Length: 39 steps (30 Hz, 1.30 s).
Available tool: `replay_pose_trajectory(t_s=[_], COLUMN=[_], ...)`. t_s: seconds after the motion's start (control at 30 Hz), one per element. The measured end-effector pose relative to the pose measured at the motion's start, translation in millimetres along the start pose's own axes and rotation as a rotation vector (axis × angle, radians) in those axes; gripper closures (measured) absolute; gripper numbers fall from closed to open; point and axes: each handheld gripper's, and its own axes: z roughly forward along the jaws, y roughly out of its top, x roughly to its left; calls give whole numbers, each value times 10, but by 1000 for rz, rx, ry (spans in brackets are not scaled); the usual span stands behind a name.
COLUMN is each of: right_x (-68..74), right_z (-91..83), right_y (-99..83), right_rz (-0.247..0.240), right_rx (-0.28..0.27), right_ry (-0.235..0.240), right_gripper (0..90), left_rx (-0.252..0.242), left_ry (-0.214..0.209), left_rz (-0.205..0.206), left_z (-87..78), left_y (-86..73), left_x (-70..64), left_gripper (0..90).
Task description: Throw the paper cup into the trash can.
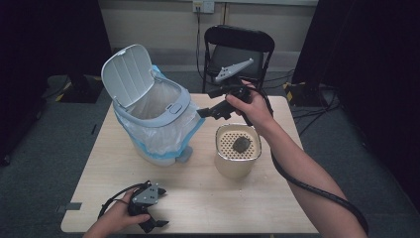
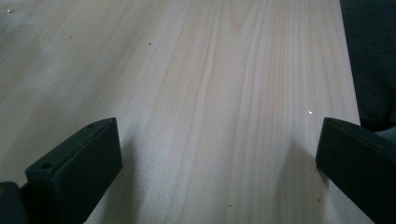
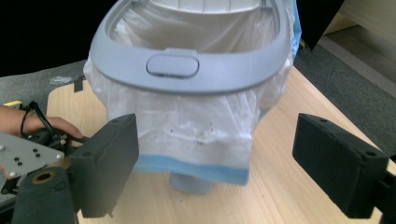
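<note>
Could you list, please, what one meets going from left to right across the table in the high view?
Left gripper at the near left edge → lidded bin with its white liner, lid up → right gripper, held above the table → cream container with a dark lump on its perforated insert.

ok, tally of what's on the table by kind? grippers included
Bins: 1, lid open
Cream containers: 1, dark lump on its perforated insert
Grippers: 2, left resting on the table, right held above it, both open
Total: 4
</note>
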Motion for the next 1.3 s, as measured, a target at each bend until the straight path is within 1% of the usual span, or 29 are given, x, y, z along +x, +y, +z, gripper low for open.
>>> replay_pose_trajectory(t_s=[0.4, 0.47, 0.73, 1.07, 1.3], right_x=[52, 49, 49, 50, 63], right_z=[-170, -210, -332, -455, -531], right_y=[-273, -309, -424, -568, -657], right_rz=[2, 10, 16, 14, 16], right_rx=[4, 0, -13, -1, 1], right_ry=[-2, -5, -20, -41, -42], right_gripper=[143, 143, 143, 143, 143], left_rx=[0, 3, -2, -5, -5], left_ry=[0, 0, -2, -3, -1], left_rz=[0, 1, 0, -1, -1], left_z=[0, -2, 2, 4, 3], left_y=[0, 1, -1, -2, -2], left_x=[1, 1, 1, 1, 0], left_gripper=[0, 0, 0, 0, 0])
